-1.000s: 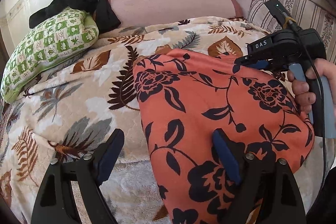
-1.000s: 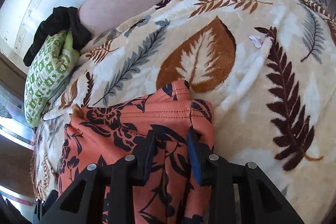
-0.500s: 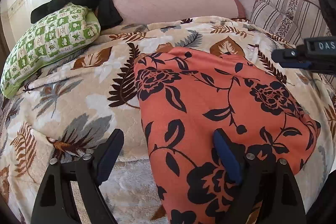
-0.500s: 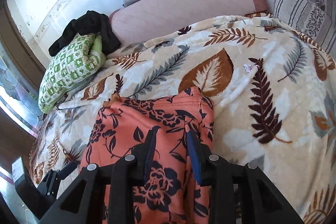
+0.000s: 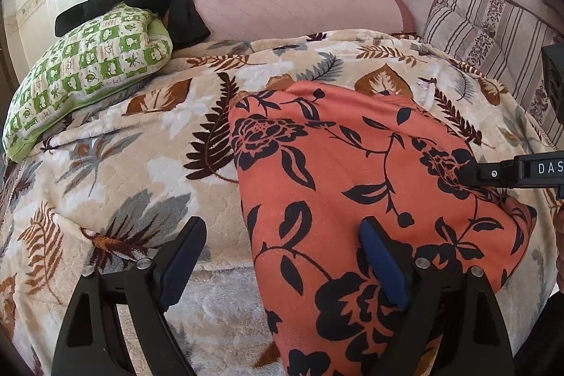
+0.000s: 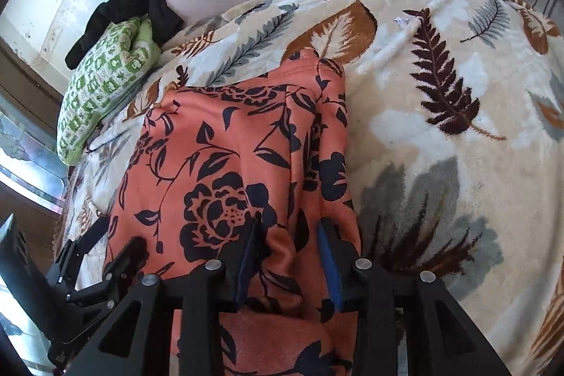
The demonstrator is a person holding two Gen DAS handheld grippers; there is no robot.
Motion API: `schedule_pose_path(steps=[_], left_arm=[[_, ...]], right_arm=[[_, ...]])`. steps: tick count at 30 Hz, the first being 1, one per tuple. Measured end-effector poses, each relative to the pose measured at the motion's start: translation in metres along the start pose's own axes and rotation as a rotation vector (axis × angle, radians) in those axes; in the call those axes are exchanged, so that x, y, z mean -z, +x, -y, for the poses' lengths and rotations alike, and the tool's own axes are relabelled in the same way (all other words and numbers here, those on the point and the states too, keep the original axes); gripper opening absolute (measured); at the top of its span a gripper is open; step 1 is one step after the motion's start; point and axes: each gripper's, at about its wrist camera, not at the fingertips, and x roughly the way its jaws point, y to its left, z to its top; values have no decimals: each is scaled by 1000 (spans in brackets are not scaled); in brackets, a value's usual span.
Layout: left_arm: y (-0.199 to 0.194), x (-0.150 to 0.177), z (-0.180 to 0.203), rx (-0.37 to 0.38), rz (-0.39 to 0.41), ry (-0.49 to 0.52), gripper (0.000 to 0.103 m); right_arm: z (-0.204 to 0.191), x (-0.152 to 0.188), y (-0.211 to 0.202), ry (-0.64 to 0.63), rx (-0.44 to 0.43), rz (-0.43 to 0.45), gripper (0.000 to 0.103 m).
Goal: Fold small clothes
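Leaf-print blanket (image 5: 105, 143) under orange floral garment (image 5: 335, 164); left gripper (image 5: 282, 256) released, right gripper (image 6: 289, 249) opening astride its fold.

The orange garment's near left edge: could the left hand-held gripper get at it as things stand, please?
Probably yes. The left hand-held gripper stands wide open astride that edge of the orange garment, nothing lying between them; the right hand-held gripper, its jaws opening over a fold, is at the other side.

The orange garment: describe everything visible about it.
The orange garment is soft knit-looking cloth printed with dark navy roses, leaves and vines. It lies spread on the leaf-patterned blanket, near end hanging over the bed edge. A stitched hem runs along its far edge, and its right side is bunched into lengthwise folds. The right claw, opening, has a fold between its pads. The left claw straddles its left edge, open.
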Motion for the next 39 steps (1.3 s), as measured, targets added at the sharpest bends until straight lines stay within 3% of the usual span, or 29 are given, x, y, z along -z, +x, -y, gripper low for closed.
schedule_pose_path(steps=[3,6,8,10,12,15,26,29,31,35,39], left_arm=[[-13,-9,-10,-30,67,-19,89],[-9,-14,-28,-90,62,-54,89],[6,-11,-36,-142,-7,-59,89],[20,-6,-38,-142,-63,-55,89],[19,-5,-34,-157,-48,-46,89],[16,-5,-24,-200,-22,23,89],[17,-4,-32,-173,-36,-37,89],[17,-3,-33,-173,-34,-36,89],[17,-3,-33,-165,-39,-45,89],[18,-3,-35,-157,-45,-64,89],[18,-3,-36,-155,-45,-73,90]], right_arm=[[-2,-17,-13,-5,13,84,38],[-4,-39,-7,9,9,107,38],[-5,-50,8,21,4,84,38],[-9,-56,34,-5,19,7,40],[-11,-61,55,-33,59,-24,44],[-11,-64,49,-10,44,-12,48],[-30,-7,-36,-102,-11,100,48],[-35,15,-30,-129,-9,38,44],[-36,29,-9,-159,46,-40,44],[-48,39,2,-284,129,-1,47],[-41,35,0,-247,75,-6,50]])
